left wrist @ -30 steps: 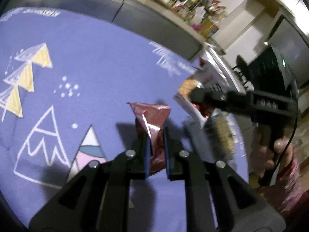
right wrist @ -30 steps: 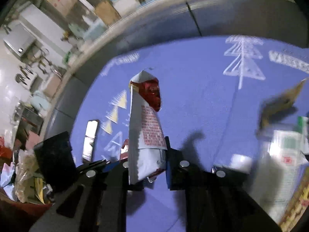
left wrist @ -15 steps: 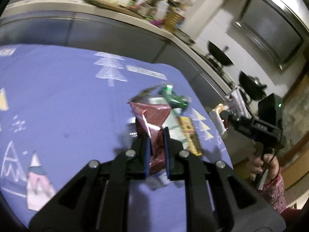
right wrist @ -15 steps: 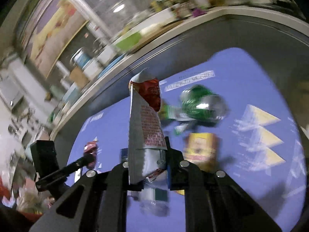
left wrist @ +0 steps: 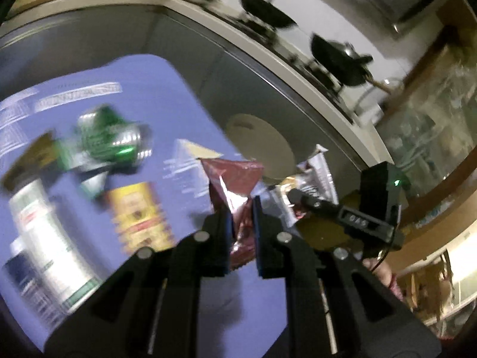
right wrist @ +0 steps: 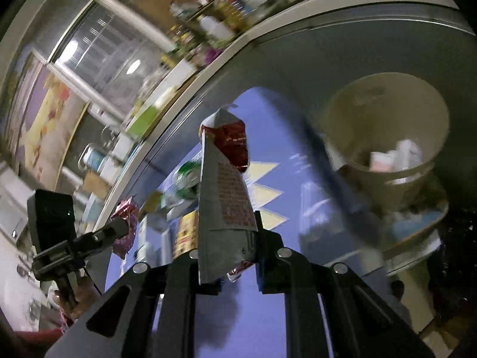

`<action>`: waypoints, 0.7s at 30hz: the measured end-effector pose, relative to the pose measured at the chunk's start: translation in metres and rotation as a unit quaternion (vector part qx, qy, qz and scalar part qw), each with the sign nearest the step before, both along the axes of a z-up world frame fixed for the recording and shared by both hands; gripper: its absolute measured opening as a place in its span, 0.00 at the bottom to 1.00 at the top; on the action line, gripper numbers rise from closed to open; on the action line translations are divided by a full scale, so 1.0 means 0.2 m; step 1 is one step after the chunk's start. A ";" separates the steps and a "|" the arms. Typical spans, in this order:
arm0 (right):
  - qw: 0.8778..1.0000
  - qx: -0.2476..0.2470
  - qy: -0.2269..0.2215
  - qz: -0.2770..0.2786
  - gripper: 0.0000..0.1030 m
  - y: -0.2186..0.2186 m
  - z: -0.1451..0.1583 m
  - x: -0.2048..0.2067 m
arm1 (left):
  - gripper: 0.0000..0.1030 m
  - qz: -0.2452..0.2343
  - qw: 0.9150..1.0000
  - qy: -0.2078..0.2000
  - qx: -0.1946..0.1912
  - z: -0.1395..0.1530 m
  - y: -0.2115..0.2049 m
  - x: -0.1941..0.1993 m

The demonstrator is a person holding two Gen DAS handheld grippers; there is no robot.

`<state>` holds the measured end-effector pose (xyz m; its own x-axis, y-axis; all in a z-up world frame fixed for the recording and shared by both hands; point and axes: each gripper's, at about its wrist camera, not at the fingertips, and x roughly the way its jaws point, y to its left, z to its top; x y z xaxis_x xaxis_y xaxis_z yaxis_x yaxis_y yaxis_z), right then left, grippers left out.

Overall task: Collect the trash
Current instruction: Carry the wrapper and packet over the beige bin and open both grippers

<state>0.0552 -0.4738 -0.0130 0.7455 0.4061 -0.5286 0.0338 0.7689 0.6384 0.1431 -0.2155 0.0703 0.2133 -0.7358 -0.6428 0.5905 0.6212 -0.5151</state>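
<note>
My left gripper (left wrist: 241, 208) is shut on a crumpled dark-red foil wrapper (left wrist: 235, 185), which sticks up between its fingers. My right gripper (right wrist: 235, 217) is shut on a tall white wrapper with a red top (right wrist: 226, 185). In the left wrist view the right gripper (left wrist: 293, 194) shows at the right with the same white wrapper (left wrist: 316, 173). In the right wrist view the left gripper (right wrist: 123, 226) shows at the left with the red foil wrapper (right wrist: 125, 223). A beige waste bin (right wrist: 387, 131) with some scraps inside stands ahead at the right, off the blue mat (right wrist: 268, 313).
A crushed green can (left wrist: 110, 137), a yellow packet (left wrist: 137, 214) and a white bottle (left wrist: 44, 247) lie on the blue mat (left wrist: 184, 119). A grey counter front (left wrist: 238, 68) curves behind, with black pans (left wrist: 340, 56) on top. A round white board (left wrist: 259, 143) leans there.
Both grippers have swung fast across the mat toward its far corner, each keeping its wrapper. The can, packet and bottle slid left in view, and the beige bin has come into the right wrist view.
</note>
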 end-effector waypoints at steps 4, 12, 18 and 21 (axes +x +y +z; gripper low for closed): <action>0.999 0.000 0.008 -0.040 0.12 -0.23 -0.04 0.05 | 0.11 -0.045 0.999 0.009 0.005 -0.01 -0.39 0.09; 0.994 -0.022 0.040 -0.098 0.13 -0.60 -0.18 0.19 | 0.11 -0.075 0.995 0.055 0.027 -0.21 -1.08 0.39; 0.989 -0.025 0.074 -0.122 0.19 -0.78 -0.34 0.35 | 0.15 -0.069 0.994 0.052 0.068 -0.42 -1.35 0.52; 0.988 -0.030 0.094 -0.116 0.38 -0.79 -0.39 0.41 | 0.22 -0.048 0.993 0.076 0.076 -0.51 -1.39 0.58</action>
<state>0.1366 -0.6309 -0.0903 0.7016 0.1990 -0.6842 0.3270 0.7631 0.5574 0.2591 -0.4940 -0.0319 0.0384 -0.6399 -0.7675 0.5737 0.6430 -0.5074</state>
